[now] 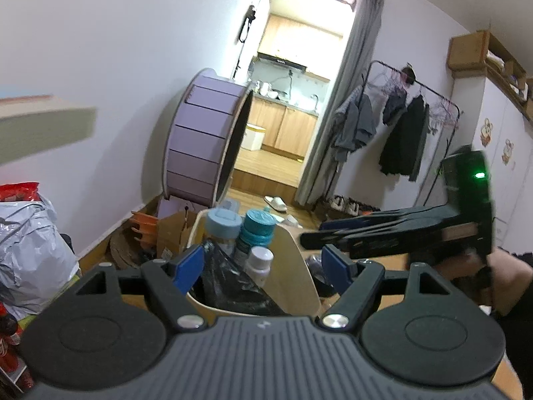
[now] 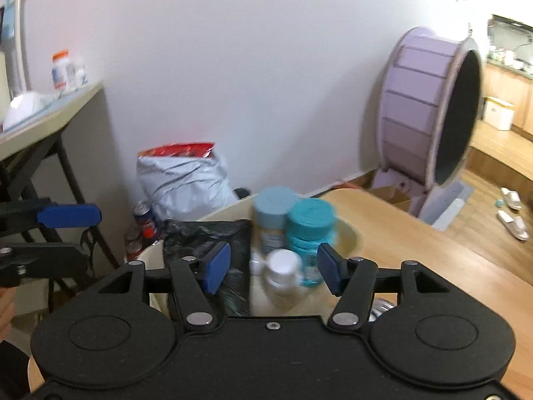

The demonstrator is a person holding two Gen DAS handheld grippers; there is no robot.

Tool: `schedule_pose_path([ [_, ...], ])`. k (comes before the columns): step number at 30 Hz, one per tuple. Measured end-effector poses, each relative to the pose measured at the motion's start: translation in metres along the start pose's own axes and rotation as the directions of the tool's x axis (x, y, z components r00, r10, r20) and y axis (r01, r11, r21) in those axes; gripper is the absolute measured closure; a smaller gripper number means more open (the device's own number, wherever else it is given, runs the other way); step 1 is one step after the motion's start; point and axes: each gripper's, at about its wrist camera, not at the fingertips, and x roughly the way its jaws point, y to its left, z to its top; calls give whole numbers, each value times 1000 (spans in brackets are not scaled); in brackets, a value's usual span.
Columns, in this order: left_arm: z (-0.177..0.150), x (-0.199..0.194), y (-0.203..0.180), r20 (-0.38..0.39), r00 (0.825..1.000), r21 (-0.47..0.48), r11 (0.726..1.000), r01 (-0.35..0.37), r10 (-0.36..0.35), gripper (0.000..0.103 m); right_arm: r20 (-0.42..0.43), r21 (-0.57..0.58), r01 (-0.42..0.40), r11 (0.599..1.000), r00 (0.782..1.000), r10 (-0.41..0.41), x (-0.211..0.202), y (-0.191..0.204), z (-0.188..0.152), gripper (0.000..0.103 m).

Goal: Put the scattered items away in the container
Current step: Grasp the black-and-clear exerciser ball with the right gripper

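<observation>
Left claw (image 1: 263, 266) and right claw (image 2: 273, 268) both gape, empty.

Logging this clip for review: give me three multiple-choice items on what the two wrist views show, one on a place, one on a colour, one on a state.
1. Where does the white-capped bottle stand?
A. in the pale container
B. on the floor
C. on the side table

2. What colour is the big wheel by the wall?
A. green
B. purple
C. red

3. How is the right claw?
A. shut on a bottle
B. open, holding nothing
C. shut on the black bag

Answers: 1 A, it stands among the other bottles inside the walls. 2 B, its panels are lilac. 3 B, its blue pads stand apart, touching nothing.
</observation>
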Motion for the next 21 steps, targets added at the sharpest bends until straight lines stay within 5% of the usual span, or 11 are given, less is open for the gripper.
schedule_pose_path([
  [8,-5,15,-18,-43,998,42,998,36,-35,25,23,71,129,989,991,-131,-30,-40,-35,22],
  [21,-12,34,-27,-84,995,67,996,58,-52,25,11,94,123,988,992,-125,14,-51,-61,8],
])
